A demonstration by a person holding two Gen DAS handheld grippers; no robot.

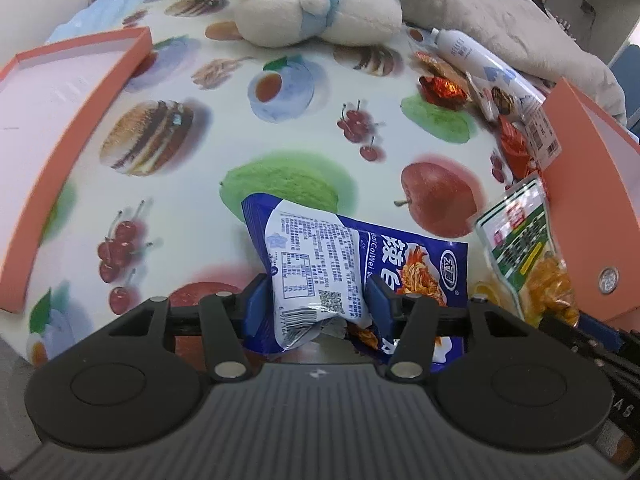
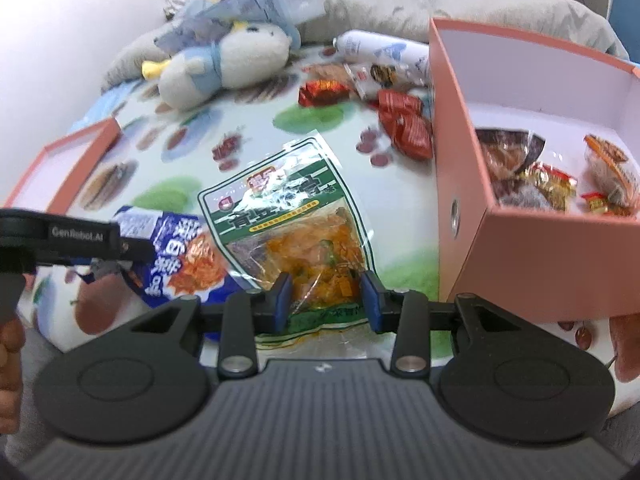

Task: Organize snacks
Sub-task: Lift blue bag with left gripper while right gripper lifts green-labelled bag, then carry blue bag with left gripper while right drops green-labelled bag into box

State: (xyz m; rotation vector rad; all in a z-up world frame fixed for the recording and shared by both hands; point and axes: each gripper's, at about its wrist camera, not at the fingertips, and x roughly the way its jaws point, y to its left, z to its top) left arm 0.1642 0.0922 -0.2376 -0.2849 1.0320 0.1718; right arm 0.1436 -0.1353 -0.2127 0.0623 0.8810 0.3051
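Note:
My left gripper [image 1: 316, 300] is shut on a blue and white snack packet [image 1: 320, 264], pinching its crumpled white back; the same packet shows in the right wrist view [image 2: 180, 256]. My right gripper [image 2: 326, 300] is shut on a green-bordered clear packet of orange pickles [image 2: 296, 216], also visible in the left wrist view [image 1: 516, 236]. A salmon-pink box [image 2: 460, 152] at the right holds several wrapped snacks [image 2: 532, 184]. Red foil candies [image 2: 404, 124] and small packets [image 2: 368, 76] lie loose beside it.
A shallow pink lid [image 1: 68, 120] lies at the left on the fruit-print cloth [image 1: 280, 120]. A plush penguin [image 1: 316, 12], a white tube [image 1: 484, 60] and grey bedding [image 2: 440, 4] sit at the back. The left gripper's arm [image 2: 60, 240] crosses the right view's left side.

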